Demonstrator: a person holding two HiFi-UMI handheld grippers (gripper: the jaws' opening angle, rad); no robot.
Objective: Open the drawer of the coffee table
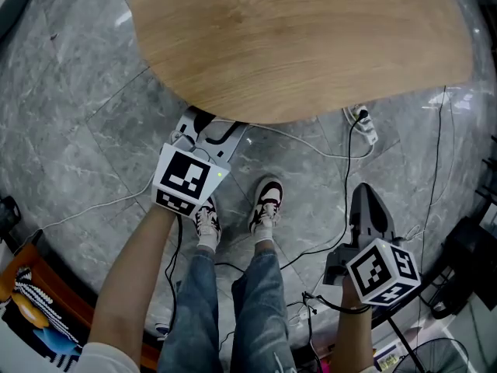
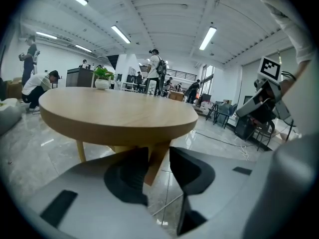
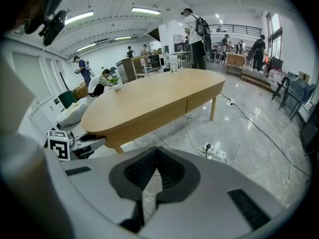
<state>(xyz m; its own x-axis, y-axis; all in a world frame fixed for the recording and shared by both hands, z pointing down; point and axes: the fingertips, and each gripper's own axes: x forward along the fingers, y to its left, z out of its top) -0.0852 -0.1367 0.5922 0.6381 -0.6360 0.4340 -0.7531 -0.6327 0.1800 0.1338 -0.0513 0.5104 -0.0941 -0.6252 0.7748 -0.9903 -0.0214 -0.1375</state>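
Observation:
The oval wooden coffee table (image 1: 303,45) fills the top of the head view. In the right gripper view a vertical seam in its side panel (image 3: 187,105) marks a drawer front. My left gripper (image 1: 208,127) reaches to the table's near edge, its tips just under the rim. In its own view, the left gripper (image 2: 158,163) has its jaws a narrow gap apart with nothing between them, and the table top (image 2: 119,111) stands ahead. The right gripper view shows that left gripper (image 3: 87,139) at the table's end. My right gripper (image 1: 363,196) hangs over the floor away from the table, its pads (image 3: 164,171) touching, empty.
A white power strip (image 1: 363,123) and several cables (image 1: 311,146) lie on the grey tiled floor by the table. The person's shoes (image 1: 266,200) stand between the grippers. Dark equipment (image 1: 466,263) sits at the right, an orange object (image 1: 39,309) at the lower left. People stand far behind.

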